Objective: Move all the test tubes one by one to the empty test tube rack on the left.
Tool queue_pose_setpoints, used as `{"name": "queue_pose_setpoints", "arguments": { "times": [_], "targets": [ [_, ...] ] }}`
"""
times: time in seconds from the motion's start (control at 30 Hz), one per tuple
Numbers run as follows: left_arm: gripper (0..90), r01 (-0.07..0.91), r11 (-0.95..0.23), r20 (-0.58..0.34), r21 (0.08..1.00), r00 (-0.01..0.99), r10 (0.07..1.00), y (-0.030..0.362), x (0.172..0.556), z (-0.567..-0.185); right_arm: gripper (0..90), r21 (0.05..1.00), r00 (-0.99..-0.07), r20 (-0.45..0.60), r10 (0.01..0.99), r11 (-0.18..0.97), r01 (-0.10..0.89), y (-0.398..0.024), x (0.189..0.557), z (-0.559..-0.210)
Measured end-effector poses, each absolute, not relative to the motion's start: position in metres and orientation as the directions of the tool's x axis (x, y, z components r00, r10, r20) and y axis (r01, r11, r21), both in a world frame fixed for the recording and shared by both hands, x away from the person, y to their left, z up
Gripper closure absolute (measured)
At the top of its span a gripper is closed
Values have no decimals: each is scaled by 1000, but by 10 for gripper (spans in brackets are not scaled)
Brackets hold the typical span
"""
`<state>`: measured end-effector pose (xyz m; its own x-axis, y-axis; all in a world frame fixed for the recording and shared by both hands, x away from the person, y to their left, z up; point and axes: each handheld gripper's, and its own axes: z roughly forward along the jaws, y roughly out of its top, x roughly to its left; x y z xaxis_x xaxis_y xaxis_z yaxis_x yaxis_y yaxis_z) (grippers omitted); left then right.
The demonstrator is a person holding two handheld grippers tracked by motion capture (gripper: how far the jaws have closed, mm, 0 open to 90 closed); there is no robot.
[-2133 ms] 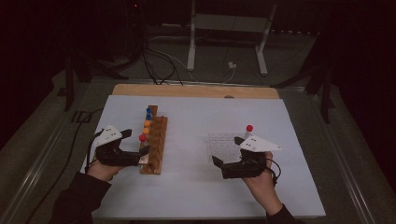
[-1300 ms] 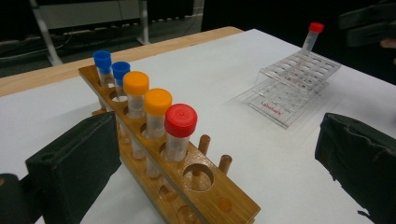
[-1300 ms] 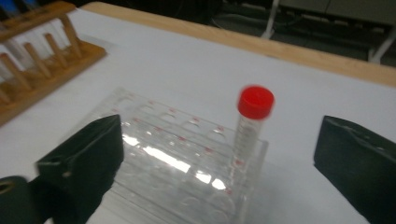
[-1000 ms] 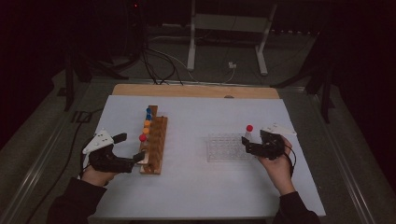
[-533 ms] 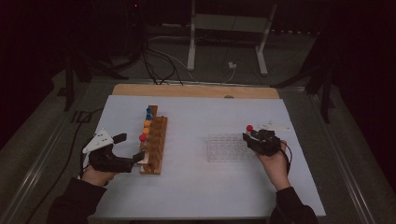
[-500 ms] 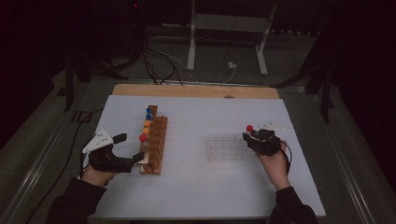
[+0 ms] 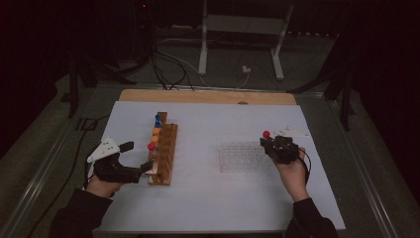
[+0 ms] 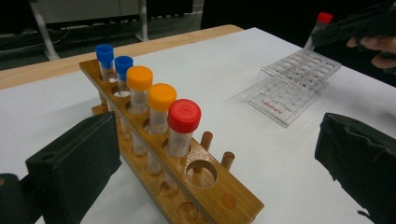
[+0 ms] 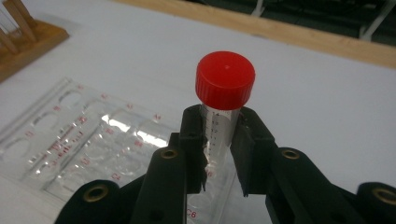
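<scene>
Two grippers: the right gripper (image 9: 217,154), jaws just closed, clamps a red-capped tube (image 9: 223,107) upright over the clear tray's (image 7: 242,157) right edge; the left gripper (image 7: 143,169), jaws apart, apparently straddles the wooden rack's (image 8: 187,179) near end, left of the tray.

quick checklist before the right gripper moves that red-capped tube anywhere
1. Right gripper shut on the red-capped tube: ok; its jaws have just closed on it.
2. Cap screwed on the tube: ok.
3. Tube upright: ok.
4. Clear well plate flat on the table: ok.
5. Left gripper open around the wooden rack: ok, jaws wide on either side.
6. Free hole in the rack: ok, beside the red cap there.
</scene>
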<state>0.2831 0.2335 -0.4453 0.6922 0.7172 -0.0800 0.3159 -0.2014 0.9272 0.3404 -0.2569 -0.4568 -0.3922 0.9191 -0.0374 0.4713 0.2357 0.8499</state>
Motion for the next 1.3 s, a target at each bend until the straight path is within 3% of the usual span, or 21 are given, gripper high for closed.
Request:
{"name": "queue_pose_setpoints", "arguments": {
  "times": [0.7, 1.3],
  "targets": [
    [9, 255, -233, -42, 938, 754, 656, 212, 273, -424, 744, 899, -412, -107, 905, 265, 349, -244, 313, -422],
    [16, 218, -278, -24, 936, 825, 565, 177, 270, -408, 744, 892, -669, -55, 741, 338, 300, -181, 278, -414]
  ]
}}
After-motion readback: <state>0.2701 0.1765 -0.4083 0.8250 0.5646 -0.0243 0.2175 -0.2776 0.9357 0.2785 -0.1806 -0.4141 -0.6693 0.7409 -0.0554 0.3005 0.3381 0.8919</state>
